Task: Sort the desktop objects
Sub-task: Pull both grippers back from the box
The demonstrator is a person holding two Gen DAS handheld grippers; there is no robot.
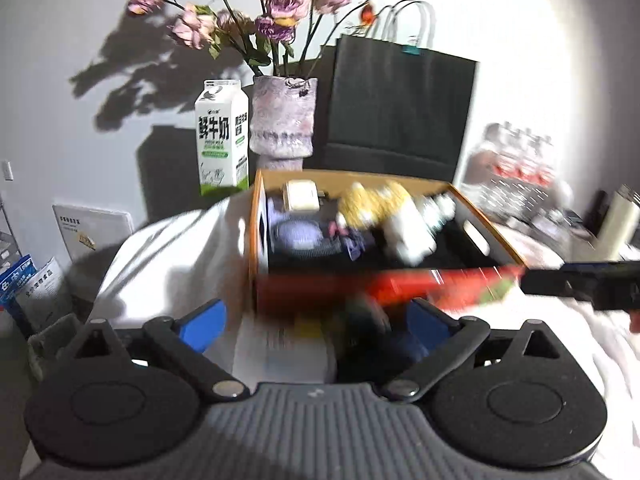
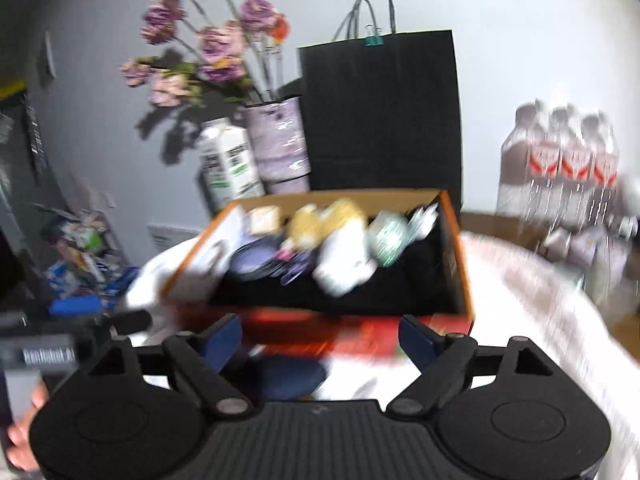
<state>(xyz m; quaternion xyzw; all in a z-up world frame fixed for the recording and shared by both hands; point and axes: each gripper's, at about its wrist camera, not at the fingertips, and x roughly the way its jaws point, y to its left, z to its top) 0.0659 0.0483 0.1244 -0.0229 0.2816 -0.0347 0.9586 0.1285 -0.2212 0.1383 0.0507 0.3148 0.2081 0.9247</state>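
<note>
An orange cardboard box (image 1: pixel 256 240) sits on a white cloth (image 1: pixel 168 248), open at the top with a dark lining. Inside it lie a yellow and white plush toy (image 1: pixel 384 208), a small cream case (image 1: pixel 302 196) toward the back left corner, a round lilac item (image 1: pixel 296 236) on the left side, and a white and green object (image 2: pixel 390 236) toward the right; motion blur hides finer detail. Behind the box stand a milk carton (image 1: pixel 220 140), a lilac vase (image 1: pixel 282 120) of dried pink and purple flowers (image 1: pixel 280 4), and a black paper bag (image 1: pixel 400 108) with a teal clip on its handles. A pack of water bottles (image 2: pixel 560 160) stands to the right.

The box lies straight ahead of both grippers, just beyond their fingertips. In the left wrist view, a red packet (image 1: pixel 440 284) lies across the box's front edge, reaching toward the right gripper (image 1: pixel 580 280), which enters from the right; whether that gripper grips the packet cannot be told through the blur.

The left gripper (image 1: pixel 316 316) has its blue fingers spread wide, and between them lie blurred white paper and a dark object that neither finger clearly touches. Seen from its own camera, the right gripper (image 2: pixel 320 336) is also spread wide, the red packet and a dark blue object lying between and below its fingers without a clear pinch. The left gripper also shows at the left edge of that view.
</note>
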